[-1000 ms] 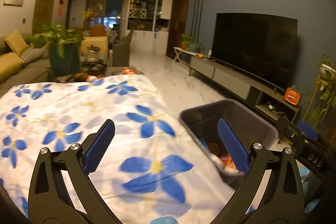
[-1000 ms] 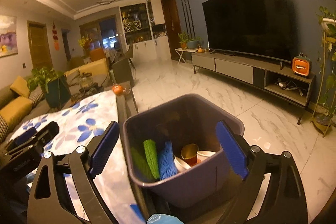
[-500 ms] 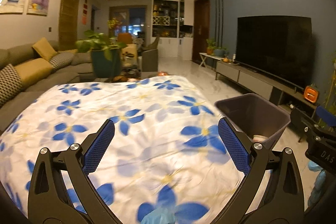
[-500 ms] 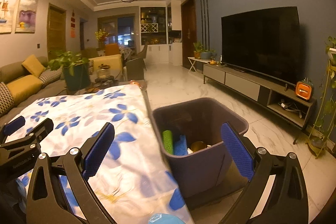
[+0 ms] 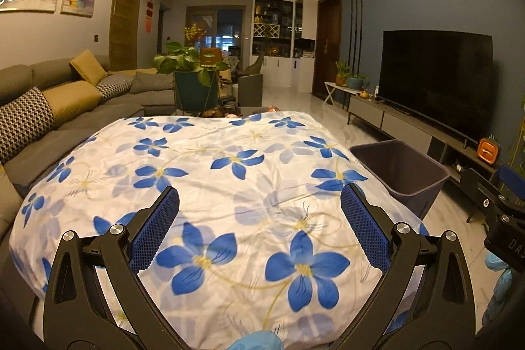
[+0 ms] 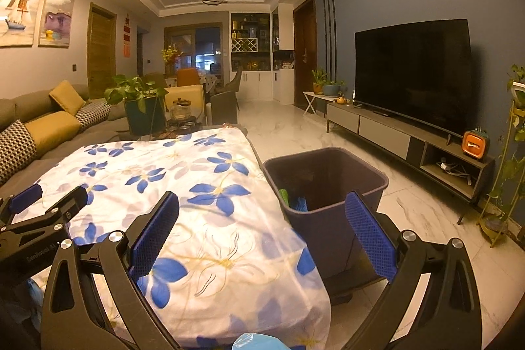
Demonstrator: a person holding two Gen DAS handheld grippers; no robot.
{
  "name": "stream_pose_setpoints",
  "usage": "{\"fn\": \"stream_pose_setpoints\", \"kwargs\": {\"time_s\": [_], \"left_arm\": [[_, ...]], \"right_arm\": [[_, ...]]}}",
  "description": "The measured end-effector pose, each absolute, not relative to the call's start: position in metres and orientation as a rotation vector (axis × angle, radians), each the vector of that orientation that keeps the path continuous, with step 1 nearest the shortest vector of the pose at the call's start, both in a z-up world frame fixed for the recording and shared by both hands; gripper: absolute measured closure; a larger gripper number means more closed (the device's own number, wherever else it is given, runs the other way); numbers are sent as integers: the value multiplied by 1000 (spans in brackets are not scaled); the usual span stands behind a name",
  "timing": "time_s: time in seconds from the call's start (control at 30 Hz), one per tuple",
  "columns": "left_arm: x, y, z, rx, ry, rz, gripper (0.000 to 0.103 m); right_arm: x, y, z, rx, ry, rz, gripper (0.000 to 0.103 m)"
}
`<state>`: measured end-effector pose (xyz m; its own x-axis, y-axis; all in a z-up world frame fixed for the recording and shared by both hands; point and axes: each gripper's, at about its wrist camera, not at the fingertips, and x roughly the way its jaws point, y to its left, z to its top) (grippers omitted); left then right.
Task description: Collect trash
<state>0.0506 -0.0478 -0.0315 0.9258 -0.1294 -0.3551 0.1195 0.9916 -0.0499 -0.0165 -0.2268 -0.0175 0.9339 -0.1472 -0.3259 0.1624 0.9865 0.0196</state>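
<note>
One square dark plastic bin [image 6: 325, 186] stands beside the flower-printed tablecloth [image 5: 229, 186]. Two grippers, left gripper [image 5: 259, 218] and right gripper [image 6: 262, 218], hover spread and empty, with blue textured pads.

Bin [image 6: 328, 176] contents — mostly hidden

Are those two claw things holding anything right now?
No. The left gripper and the right gripper are both open and hold nothing, above the flowered cloth beside the bin.

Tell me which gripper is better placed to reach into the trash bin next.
Probably the right gripper: the trash bin sits just ahead of it, beside the floral cloth. The left gripper hangs over the cloth, the bin off to its right. Both are open and empty.
</note>
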Motion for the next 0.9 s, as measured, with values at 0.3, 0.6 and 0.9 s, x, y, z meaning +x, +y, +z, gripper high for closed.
{"fn": "stream_pose_setpoints", "kwargs": {"time_s": [0.3,0.6,0.9], "left_arm": [[26,-36,-30,-46,366,-135,6],[14,-33,-28,-54,355,-143,6],[12,-33,-26,-55,353,-150,6]], "right_arm": [[-43,-212,-18,41,320,-156,6],[-52,-207,-15,33,300,-159,6],[-55,-204,-15,25,286,-168,6]]}}
